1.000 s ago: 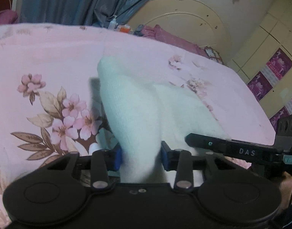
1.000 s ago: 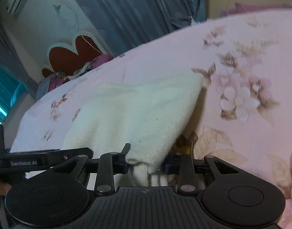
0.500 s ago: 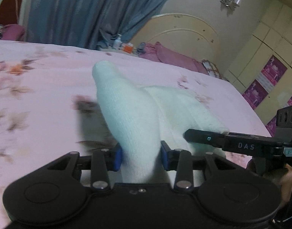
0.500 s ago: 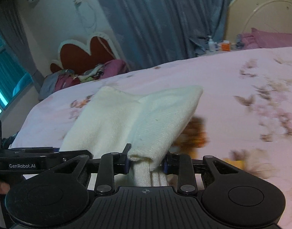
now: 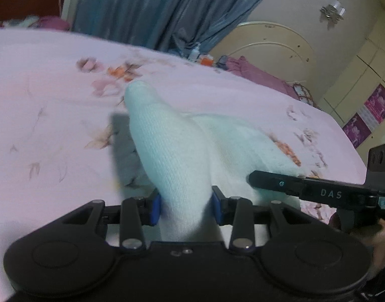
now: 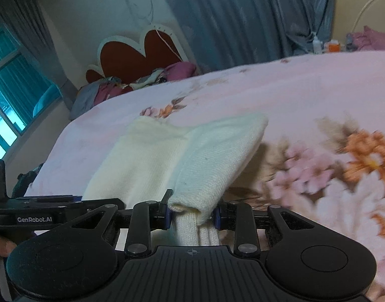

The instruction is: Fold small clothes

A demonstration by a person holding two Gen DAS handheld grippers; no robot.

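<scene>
The left gripper (image 5: 185,205) is clamping its blue-padded fingers (image 5: 156,207) on a bunched fold of the cream-white knitted garment (image 5: 177,156). The fabric is filling the gap between the two pads and is rising forward from them in a tapering ridge whose rounded end is pointing towards the far edge of the bed. The rest of the garment is sloping down to the right of the ridge and is lying on the pink floral bedsheet (image 5: 49,95).

The right gripper (image 6: 192,217) is pinching its fingers (image 6: 167,217) on a folded edge of the same garment (image 6: 212,158). A ribbed portion is hanging between the pads, and a smoother knitted layer is draping over it. From the right wrist view, the garment is spreading forward and to the left across the bedsheet (image 6: 305,83), with its far corners lying flat near the middle of the bed.

Each gripper is appearing at the side of the other's view: the right gripper (image 5: 308,188) is sitting at the right edge of the left wrist view, touching the garment, and the left gripper (image 6: 54,203) is sitting at the left edge of the right wrist view.

A grey-blue curtain (image 6: 242,17) is hanging beyond the far edge of the bed. A red heart-shaped headboard (image 6: 139,55) is standing at the far left corner.
</scene>
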